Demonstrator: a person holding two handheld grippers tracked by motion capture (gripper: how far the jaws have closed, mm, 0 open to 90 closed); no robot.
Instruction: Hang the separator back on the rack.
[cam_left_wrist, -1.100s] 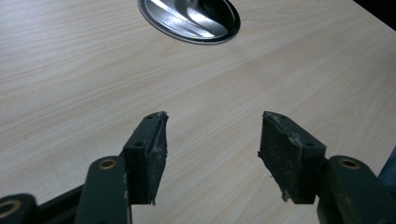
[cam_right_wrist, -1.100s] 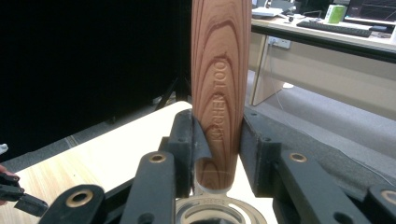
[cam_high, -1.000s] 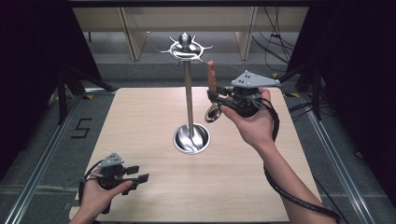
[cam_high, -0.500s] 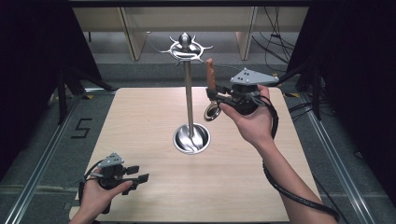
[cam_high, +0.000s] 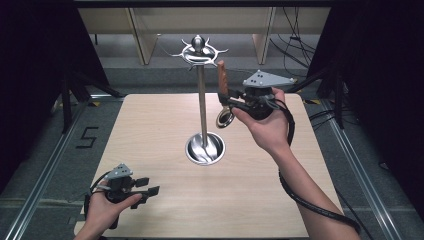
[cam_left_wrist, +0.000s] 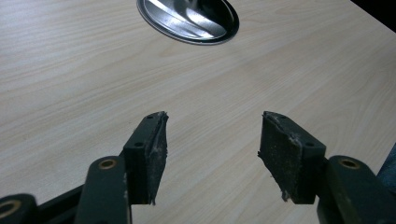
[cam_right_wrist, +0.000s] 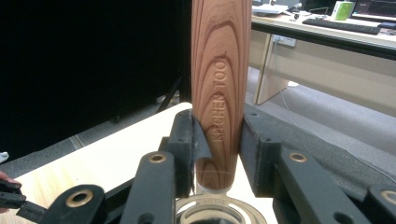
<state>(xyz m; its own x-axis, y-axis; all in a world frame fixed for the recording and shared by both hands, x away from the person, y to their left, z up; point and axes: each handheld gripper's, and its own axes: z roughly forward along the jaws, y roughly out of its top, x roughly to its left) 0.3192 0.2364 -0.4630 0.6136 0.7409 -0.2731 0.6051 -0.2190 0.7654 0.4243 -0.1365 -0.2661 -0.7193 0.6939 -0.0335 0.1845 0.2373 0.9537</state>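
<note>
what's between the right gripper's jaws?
The right gripper is shut on a wooden handle, held upright and engraved "KITCHEN TOO…". A metal ring hangs below the jaws. The gripper covers the join between handle and ring, so the tool type isn't clear.

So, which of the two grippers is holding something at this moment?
The right gripper, raised beside the steel stand: its jaws clamp the wooden handle of a kitchen tool. The left gripper, low over the table, has its jaws apart.
</note>
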